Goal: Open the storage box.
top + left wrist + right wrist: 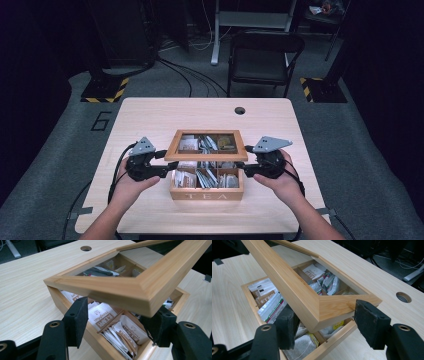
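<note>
A wooden box marked TEA stands near the table's front edge, packed with several tea bags. Its glass-paned lid is hinged at the back and held part-raised. My left gripper is at the lid's front left corner and my right gripper at its front right corner. In the left gripper view the lid hangs over my left gripper, whose jaws are spread wide with one under the corner. My right gripper is also open, its jaws straddling the lid corner above the tea bags.
The light wooden table has a round cable hole at its back edge. A black folding chair stands behind the table, with cables on the floor beyond. Bare tabletop lies left, right and behind the box.
</note>
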A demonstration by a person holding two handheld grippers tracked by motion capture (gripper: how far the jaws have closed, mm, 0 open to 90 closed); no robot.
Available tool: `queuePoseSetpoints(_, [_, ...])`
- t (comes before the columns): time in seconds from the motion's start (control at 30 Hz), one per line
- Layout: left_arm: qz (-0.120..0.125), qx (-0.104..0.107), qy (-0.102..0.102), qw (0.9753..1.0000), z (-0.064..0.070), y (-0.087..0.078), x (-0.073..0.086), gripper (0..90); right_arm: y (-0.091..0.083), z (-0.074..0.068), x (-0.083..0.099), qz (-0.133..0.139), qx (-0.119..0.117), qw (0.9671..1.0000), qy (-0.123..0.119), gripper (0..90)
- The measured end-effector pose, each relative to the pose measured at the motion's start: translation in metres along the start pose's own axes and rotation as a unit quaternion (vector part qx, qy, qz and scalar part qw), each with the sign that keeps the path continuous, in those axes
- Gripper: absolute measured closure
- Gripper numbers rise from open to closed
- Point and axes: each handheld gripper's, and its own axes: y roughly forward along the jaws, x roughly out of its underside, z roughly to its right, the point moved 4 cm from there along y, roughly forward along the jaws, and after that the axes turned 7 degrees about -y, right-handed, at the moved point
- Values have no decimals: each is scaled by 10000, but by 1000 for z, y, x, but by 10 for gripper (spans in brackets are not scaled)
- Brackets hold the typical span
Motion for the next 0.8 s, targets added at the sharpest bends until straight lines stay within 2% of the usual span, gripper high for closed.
queuePoseSetpoints(0.17, [15, -193, 70, 9998, -9, 10, -3, 393, 0, 5, -6, 38, 6, 10000, 49, 386])
queuePoseSetpoints(0.37, [204, -333, 92, 9992, -20, 17, -13, 411, -1, 10, -13, 35, 41, 10000, 78, 398])
queuePoseSetpoints(0.43, [185, -328, 89, 9992, -21, 19, -17, 455, -2, 12, -15, 28, 34, 9999, 91, 400])
queuePoseSetpoints(0.57, [231, -478, 260, 9983, -21, 21, -23, 458, -2, 15, -19, 40, 18, 9999, 99, 404])
queuePoseSetpoints(0.8, [210, -543, 210, 9981, -23, 20, -33, 513, -2, 19, -24, 46, -9, 9999, 154, 408])
